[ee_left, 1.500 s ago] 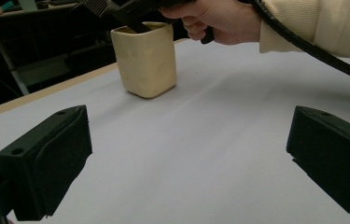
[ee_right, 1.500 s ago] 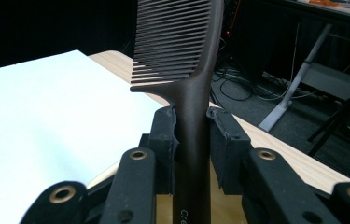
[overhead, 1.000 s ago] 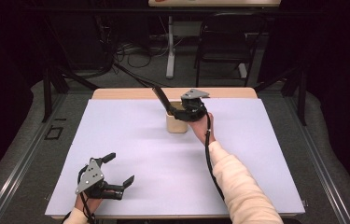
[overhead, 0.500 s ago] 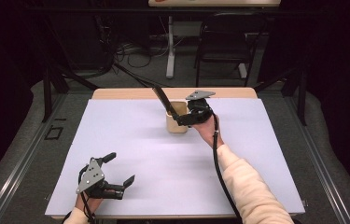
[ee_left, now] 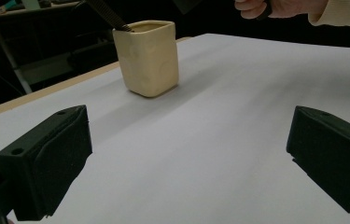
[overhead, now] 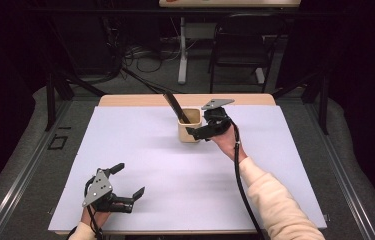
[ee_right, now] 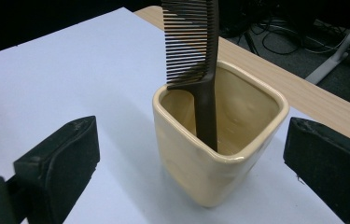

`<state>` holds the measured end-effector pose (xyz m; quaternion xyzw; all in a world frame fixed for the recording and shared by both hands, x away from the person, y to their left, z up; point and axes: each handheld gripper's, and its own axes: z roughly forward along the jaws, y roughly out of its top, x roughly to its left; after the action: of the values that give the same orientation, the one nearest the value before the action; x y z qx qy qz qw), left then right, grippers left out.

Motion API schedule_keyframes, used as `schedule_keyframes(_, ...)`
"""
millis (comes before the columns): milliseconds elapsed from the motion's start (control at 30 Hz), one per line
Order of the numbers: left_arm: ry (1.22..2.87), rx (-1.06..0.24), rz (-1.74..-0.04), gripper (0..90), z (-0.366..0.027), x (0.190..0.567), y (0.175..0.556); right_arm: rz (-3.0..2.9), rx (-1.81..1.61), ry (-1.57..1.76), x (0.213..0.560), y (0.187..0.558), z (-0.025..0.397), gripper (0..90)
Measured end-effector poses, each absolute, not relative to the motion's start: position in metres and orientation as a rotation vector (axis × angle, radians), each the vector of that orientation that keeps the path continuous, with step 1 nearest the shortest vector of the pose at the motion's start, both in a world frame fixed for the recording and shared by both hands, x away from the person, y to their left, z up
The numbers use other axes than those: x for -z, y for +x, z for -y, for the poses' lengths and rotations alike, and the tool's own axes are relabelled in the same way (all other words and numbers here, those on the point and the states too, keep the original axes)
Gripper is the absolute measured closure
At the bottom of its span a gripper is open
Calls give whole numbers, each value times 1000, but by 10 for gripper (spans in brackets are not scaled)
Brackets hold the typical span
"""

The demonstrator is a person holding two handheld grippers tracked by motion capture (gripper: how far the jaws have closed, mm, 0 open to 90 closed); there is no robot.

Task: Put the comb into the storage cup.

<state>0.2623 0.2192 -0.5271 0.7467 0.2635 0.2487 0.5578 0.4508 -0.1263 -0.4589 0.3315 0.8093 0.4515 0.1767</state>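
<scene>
A cream square cup (overhead: 190,132) stands on the white sheet at the back middle. A dark comb (overhead: 175,106) stands in it handle down and leans left. My right gripper (overhead: 200,134) is open just to the right of the cup. In the right gripper view its jaws flank the cup (ee_right: 219,144) and the comb (ee_right: 196,56) without touching them. My left gripper (overhead: 130,179) rests open near the front left corner with nothing between its jaws. The left gripper view has the cup (ee_left: 148,57) far ahead.
A white sheet (overhead: 165,170) covers most of the table, with a wooden strip (overhead: 140,100) bare along the back edge. A table leg (overhead: 182,55), cables and a chair (overhead: 240,47) stand on the floor beyond.
My right gripper has drawn back a little from the cup, toward the person. The comb stays leaning in the cup. The left gripper has not moved.
</scene>
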Motion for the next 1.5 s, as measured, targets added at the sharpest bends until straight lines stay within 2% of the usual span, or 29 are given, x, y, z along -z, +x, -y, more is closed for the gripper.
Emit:
schedule_keyframes(400, 1751, -587, -622, 1, -221, 526, 261, -2336, -1260, 916, 449, 437, 134, 0)
schedule_keyframes(1500, 1762, -592, -622, 1, -220, 527, 261, -2401, -1214, 912, 461, 399, 179, 0)
